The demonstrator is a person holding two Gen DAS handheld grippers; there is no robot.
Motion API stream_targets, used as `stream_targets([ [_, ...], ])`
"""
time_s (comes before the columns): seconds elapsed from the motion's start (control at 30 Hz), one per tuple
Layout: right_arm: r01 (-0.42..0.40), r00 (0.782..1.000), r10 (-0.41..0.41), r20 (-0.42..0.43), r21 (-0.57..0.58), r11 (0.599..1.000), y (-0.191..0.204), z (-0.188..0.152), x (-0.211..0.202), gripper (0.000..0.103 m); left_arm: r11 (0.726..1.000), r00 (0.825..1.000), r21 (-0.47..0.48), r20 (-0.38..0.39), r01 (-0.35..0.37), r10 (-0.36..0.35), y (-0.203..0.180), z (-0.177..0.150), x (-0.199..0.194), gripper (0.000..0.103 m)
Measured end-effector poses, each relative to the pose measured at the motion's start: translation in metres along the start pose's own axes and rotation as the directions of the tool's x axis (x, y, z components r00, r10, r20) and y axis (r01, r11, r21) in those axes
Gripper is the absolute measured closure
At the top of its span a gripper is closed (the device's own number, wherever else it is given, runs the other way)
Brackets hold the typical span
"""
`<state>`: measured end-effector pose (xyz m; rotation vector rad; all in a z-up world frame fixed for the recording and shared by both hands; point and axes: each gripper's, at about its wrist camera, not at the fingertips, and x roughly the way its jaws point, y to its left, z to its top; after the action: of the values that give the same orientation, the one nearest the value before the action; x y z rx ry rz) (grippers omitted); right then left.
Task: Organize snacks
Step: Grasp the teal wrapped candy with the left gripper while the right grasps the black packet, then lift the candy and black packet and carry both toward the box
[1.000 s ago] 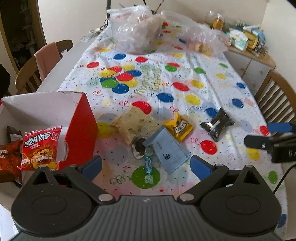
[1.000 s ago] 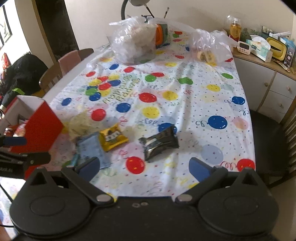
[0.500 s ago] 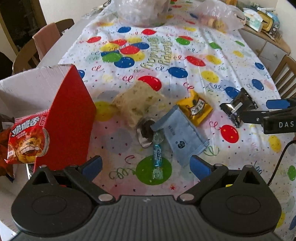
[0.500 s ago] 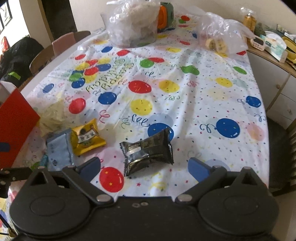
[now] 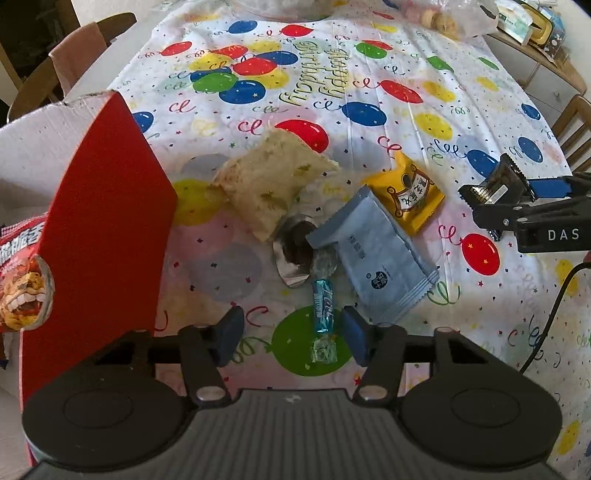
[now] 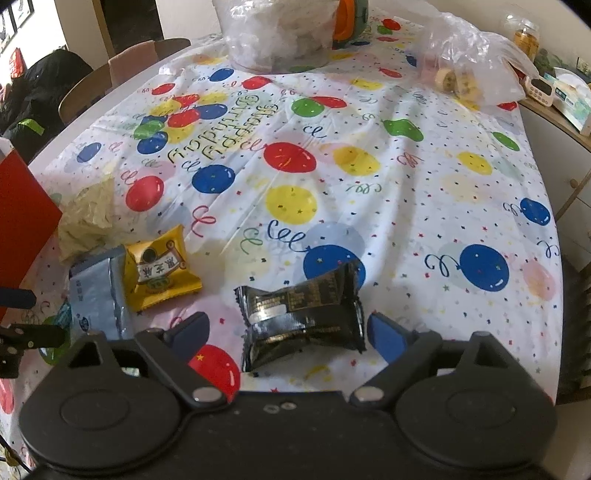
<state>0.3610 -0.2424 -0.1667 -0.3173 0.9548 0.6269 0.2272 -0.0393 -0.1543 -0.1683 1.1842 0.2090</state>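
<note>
My left gripper [image 5: 293, 338] is open, low over the table, its fingers on either side of a small teal candy [image 5: 322, 308]. Beyond it lie a silver wrapper [image 5: 293, 251], a blue-grey packet [image 5: 376, 258], a yellow packet [image 5: 408, 195] and a pale crumpled packet [image 5: 269, 184]. A red box [image 5: 107, 229] stands at the left with a red snack bag [image 5: 22, 280] in it. My right gripper [image 6: 290, 332] is open around a black snack packet [image 6: 303, 312], which also shows in the left wrist view [image 5: 495, 184].
The table has a balloon-print cloth [image 6: 332, 155]. Clear plastic bags [image 6: 280, 33] with food stand at the far end. A sideboard [image 6: 554, 122] with clutter is on the right. Wooden chairs [image 5: 55, 66] stand on both sides.
Both grippers have moved forward and down. The left jaws have narrowed around the teal candy. The right jaws now straddle the black packet.
</note>
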Motion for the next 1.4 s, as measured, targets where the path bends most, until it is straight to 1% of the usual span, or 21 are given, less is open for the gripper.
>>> stream_targets([
  [0.03, 0.001, 1.000, -0.001, -0.003, 0.000, 1.000, 0.000, 0.000, 0.001, 0.013, 1.000, 1.000, 0.001, -0.005, 0.003, -0.003, 0.000, 0.000, 0.001, 0.054],
  [0.1, 0.001, 1.000, -0.001, -0.007, -0.004, 1.000, 0.001, 0.000, 0.003, 0.018, 1.000, 1.000, 0.011, 0.001, 0.005, -0.005, -0.002, 0.001, 0.002, 0.055],
  [0.23, 0.010, 1.000, -0.010, -0.011, -0.011, 1.000, 0.004, -0.002, 0.006, 0.023, 1.000, 1.000, 0.024, 0.009, 0.011, -0.011, -0.006, 0.003, 0.003, 0.056],
  [0.3, 0.015, 1.000, -0.015, -0.010, -0.012, 1.000, 0.004, -0.003, 0.006, 0.029, 1.000, 1.000, 0.031, 0.013, 0.006, -0.007, -0.008, 0.004, 0.003, 0.060],
  [0.37, 0.019, 1.000, -0.019, -0.007, -0.013, 1.000, 0.004, -0.003, 0.005, 0.033, 0.999, 1.000, 0.038, 0.015, 0.003, -0.003, -0.010, 0.003, 0.003, 0.062],
  [0.4, 0.022, 1.000, -0.022, -0.006, -0.015, 1.000, 0.004, -0.003, 0.005, 0.037, 0.999, 1.000, 0.038, 0.016, -0.001, 0.001, -0.010, 0.003, 0.003, 0.064],
  [0.47, 0.028, 1.000, -0.028, -0.002, -0.018, 0.999, 0.003, -0.004, 0.004, 0.039, 0.999, 1.000, 0.036, 0.018, -0.003, 0.002, -0.011, 0.003, 0.002, 0.071],
  [0.53, 0.025, 1.000, -0.025, 0.001, -0.012, 1.000, 0.003, -0.005, 0.003, 0.041, 0.999, 1.000, 0.040, 0.020, 0.003, -0.004, -0.012, 0.002, 0.001, 0.083],
  [0.63, 0.021, 1.000, -0.021, 0.007, -0.004, 1.000, 0.003, -0.005, 0.000, 0.043, 0.999, 1.000, 0.046, 0.024, 0.010, -0.011, -0.013, 0.000, 0.000, 0.090],
  [0.83, 0.020, 1.000, -0.021, 0.017, 0.014, 1.000, 0.003, -0.009, -0.005, 0.048, 0.999, 0.999, 0.043, 0.030, 0.013, -0.014, -0.011, -0.002, 0.000, 0.091],
  [1.0, 0.016, 1.000, -0.017, 0.021, 0.035, 0.999, 0.005, -0.015, -0.014, 0.050, 1.000, 0.999, 0.014, 0.029, 0.016, -0.016, -0.005, -0.003, -0.001, 0.091],
  [1.2, -0.001, 0.999, -0.001, 0.035, 0.058, 0.998, 0.011, -0.025, -0.034, 0.051, 1.000, 0.999, -0.013, 0.037, 0.024, -0.024, 0.000, -0.008, -0.008, 0.091],
  [1.4, -0.033, 0.998, 0.029, 0.060, 0.074, 0.997, 0.024, -0.037, -0.064, 0.051, 0.998, 0.997, -0.028, 0.060, 0.048, -0.046, 0.005, -0.014, -0.028, 0.091],
])
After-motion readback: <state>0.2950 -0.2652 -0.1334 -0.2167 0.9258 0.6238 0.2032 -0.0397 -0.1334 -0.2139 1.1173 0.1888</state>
